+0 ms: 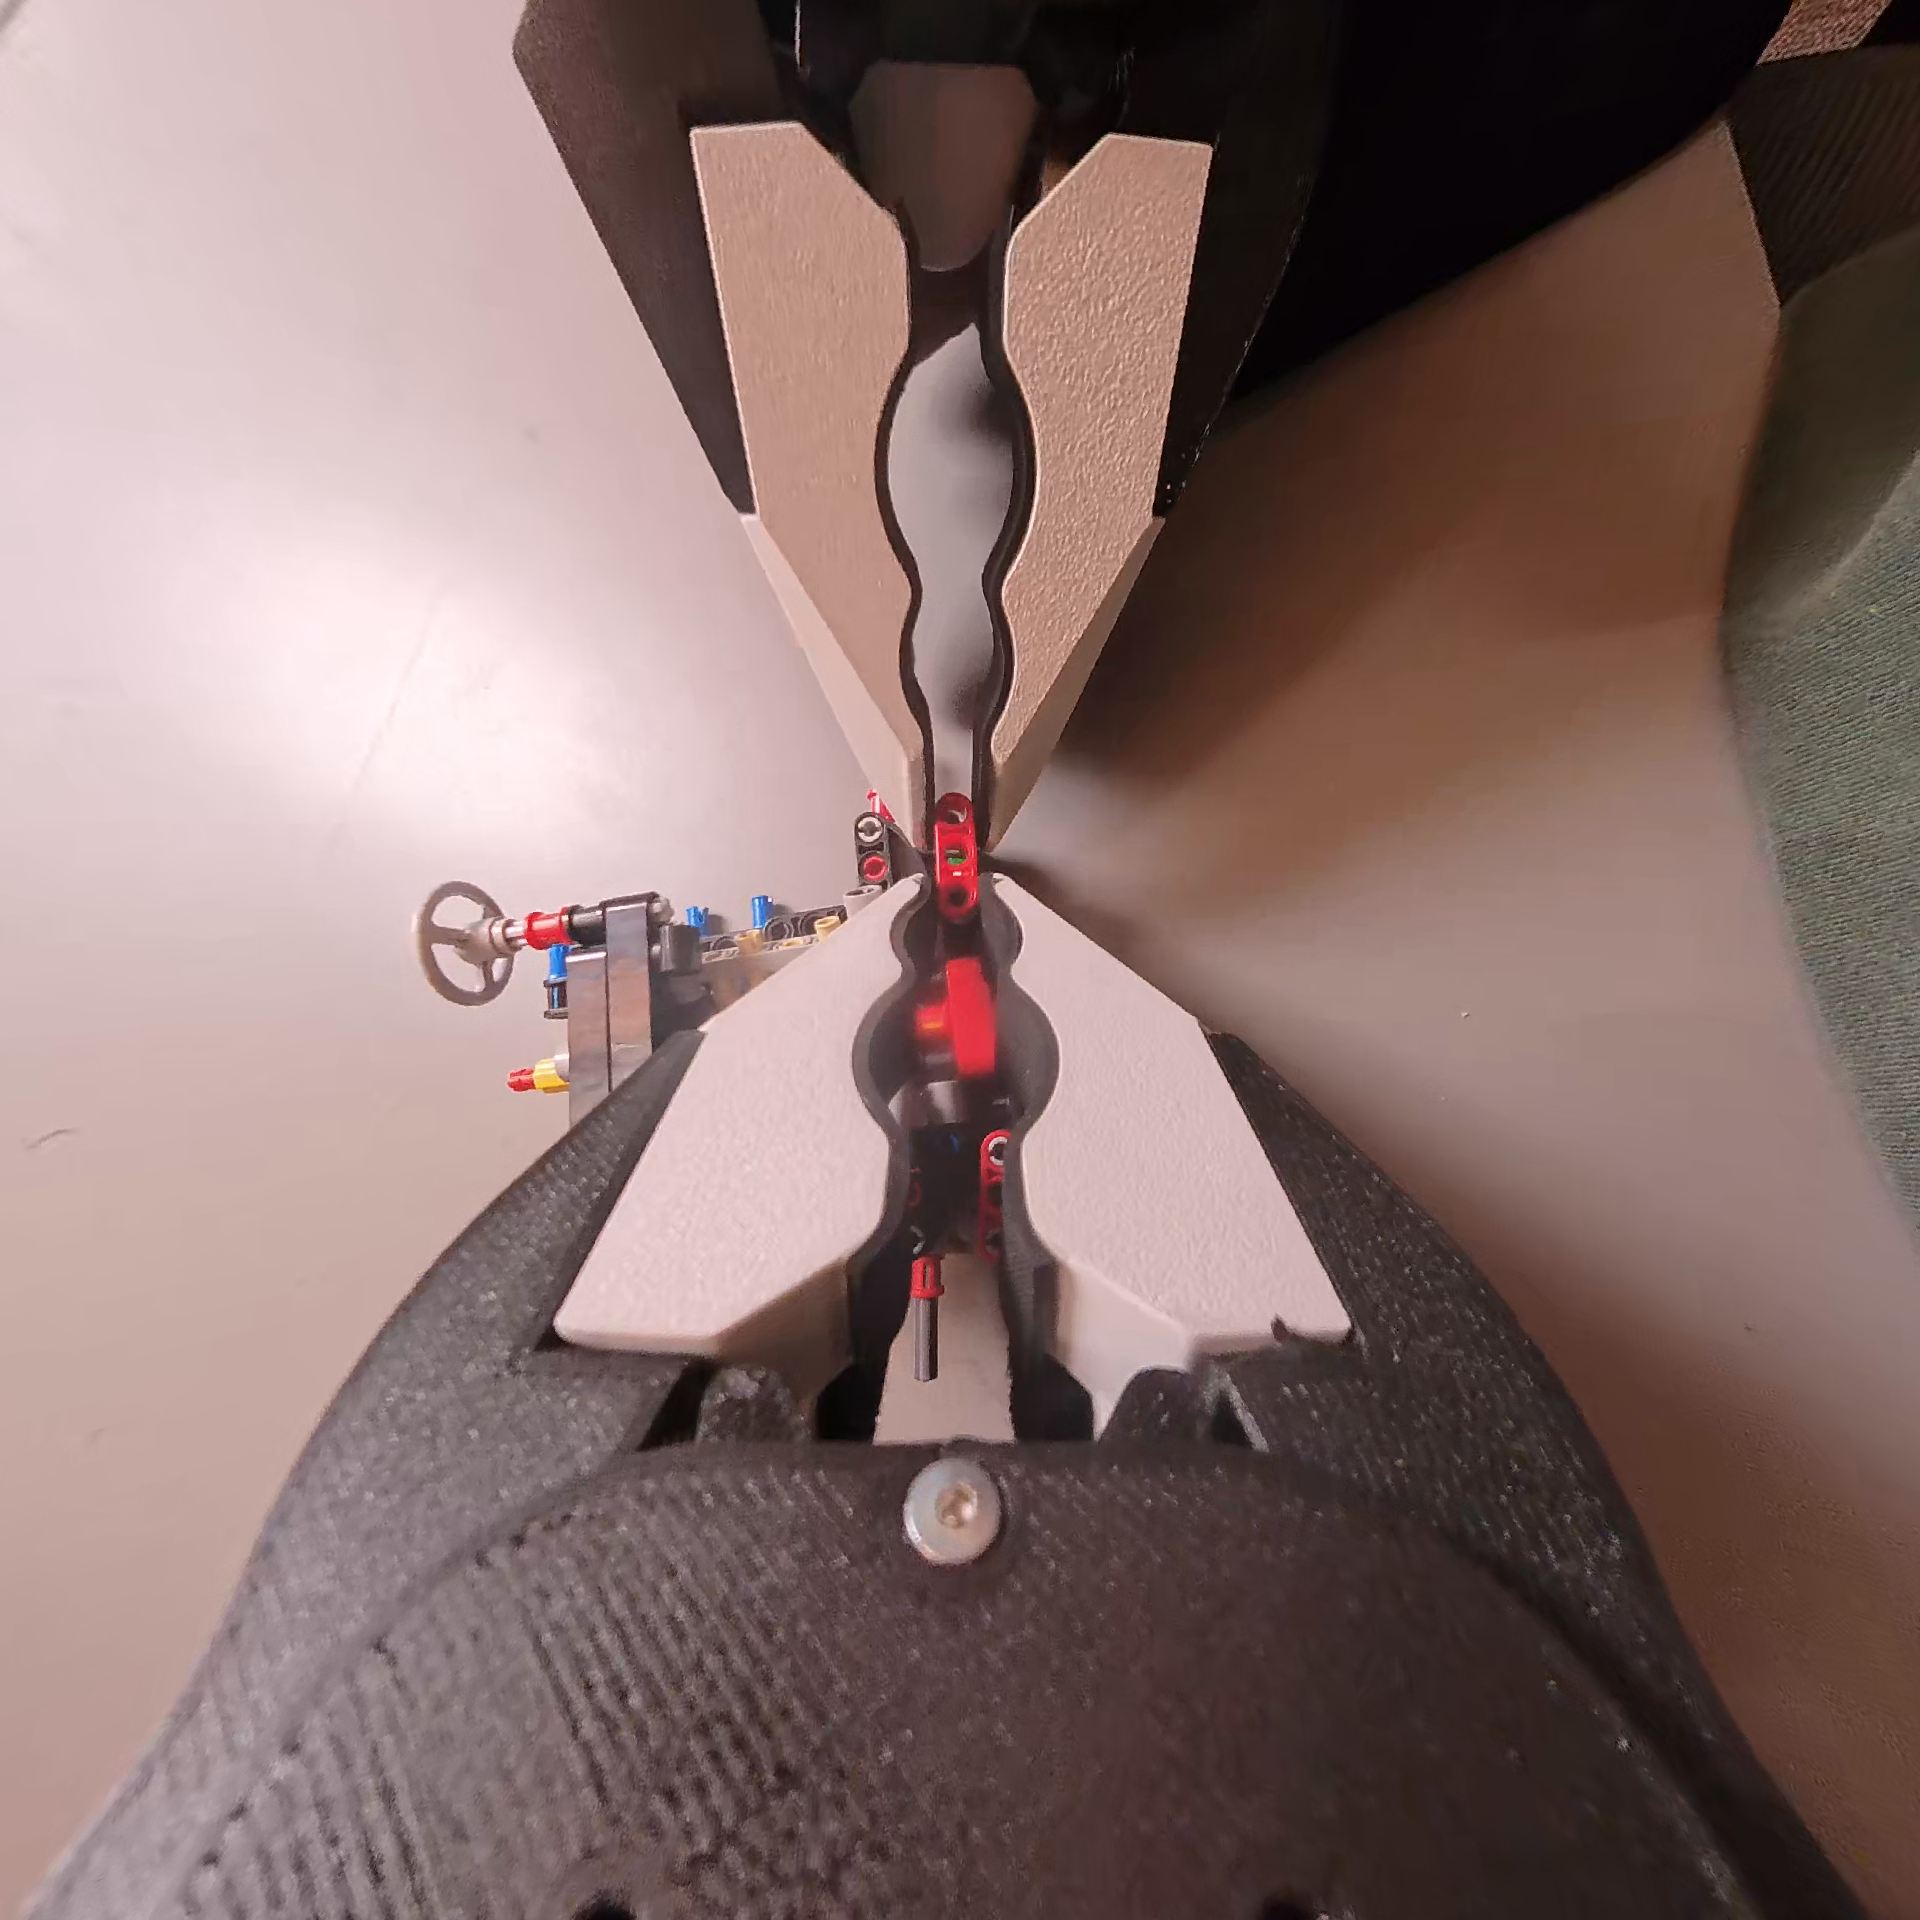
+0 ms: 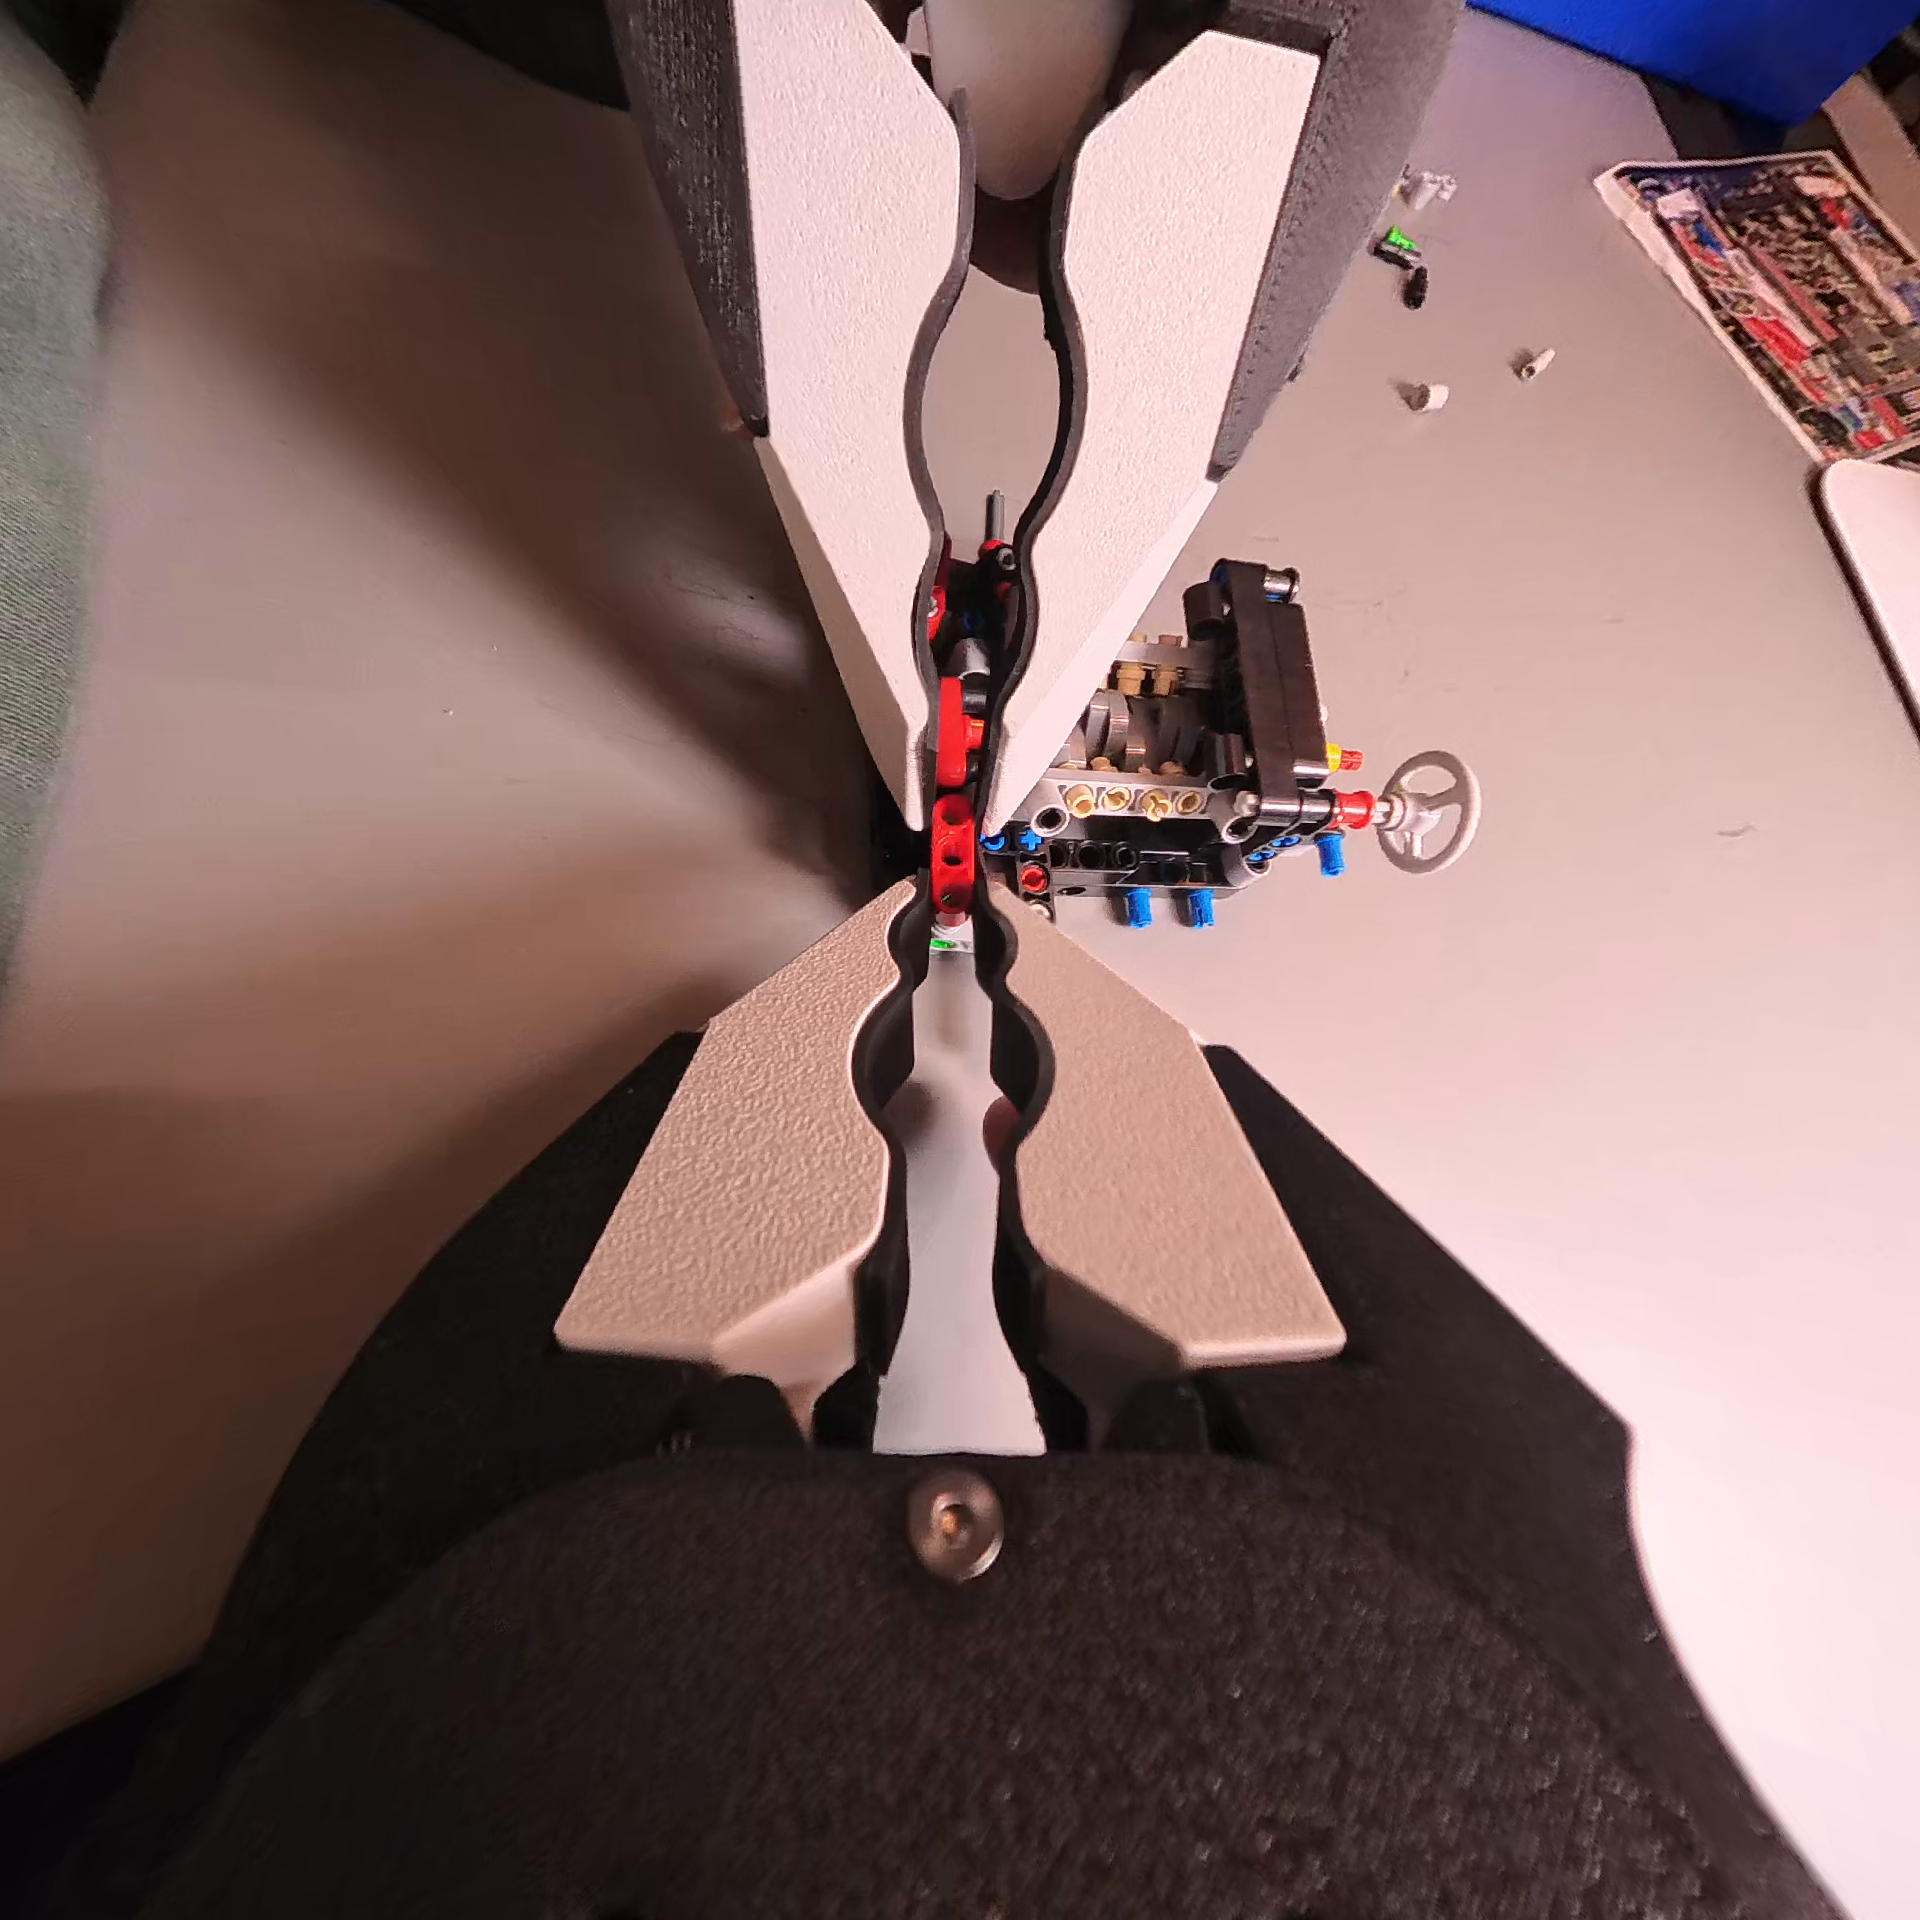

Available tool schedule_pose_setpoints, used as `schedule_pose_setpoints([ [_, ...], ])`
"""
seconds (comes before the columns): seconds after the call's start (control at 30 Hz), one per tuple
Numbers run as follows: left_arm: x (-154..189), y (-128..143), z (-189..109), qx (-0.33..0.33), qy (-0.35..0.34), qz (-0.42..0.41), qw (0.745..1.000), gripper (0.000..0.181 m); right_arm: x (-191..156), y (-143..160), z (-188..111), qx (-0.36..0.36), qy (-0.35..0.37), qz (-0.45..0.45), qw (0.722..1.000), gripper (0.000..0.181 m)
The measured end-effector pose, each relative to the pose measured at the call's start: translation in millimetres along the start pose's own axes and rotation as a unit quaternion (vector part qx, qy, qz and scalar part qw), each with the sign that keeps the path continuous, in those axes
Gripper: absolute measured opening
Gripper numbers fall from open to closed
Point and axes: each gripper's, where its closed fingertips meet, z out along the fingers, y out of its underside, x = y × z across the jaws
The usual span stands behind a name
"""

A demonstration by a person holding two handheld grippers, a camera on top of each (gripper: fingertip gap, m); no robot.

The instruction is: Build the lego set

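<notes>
Both tongs meet tip to tip over the table (image 2: 1558, 1143): left gripper (image 1: 951, 904) pinching a red-and-black subassembly (image 1: 956, 1023), right gripper (image 2: 951, 899) pinching the short red beam (image 2: 952, 847) at its end, beside the chassis (image 2: 1195, 769); misaligned holes could jam or pop it loose

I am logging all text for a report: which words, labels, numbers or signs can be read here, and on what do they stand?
Printed booklet, upper right of the right wrist view: it has print, but too small and blurred to read.
Lego model: no readable marks.
Red lego part: no readable marks.
</notes>
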Motion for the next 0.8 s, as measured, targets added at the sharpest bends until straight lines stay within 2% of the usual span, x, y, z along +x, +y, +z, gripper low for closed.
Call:
schedule_pose_setpoints([
  [0.23,-2.2,2.2,-0.8,-0.011,0.013,-0.026,1.000,0.006,1.8,-0.9,1.6,0.005,-0.020,0.038,0.999,0.006],
  [0.43,-3.1,3.5,-0.7,-0.020,0.029,-0.054,0.998,0.006,3.8,-6.7,-3.1,0.017,-0.004,0.012,1.000,0.012],
  [0.6,-3.4,3.5,-0.5,-0.025,0.033,-0.064,0.997,0.006,4.9,-6.6,-2.0,0.008,0.007,-0.005,1.000,0.007],
  [0.8,-3.5,4.0,0.7,-0.044,0.038,-0.067,0.996,0.006,4.1,-3.7,-0.3,0.011,-0.014,0.016,1.000,0.006],
])
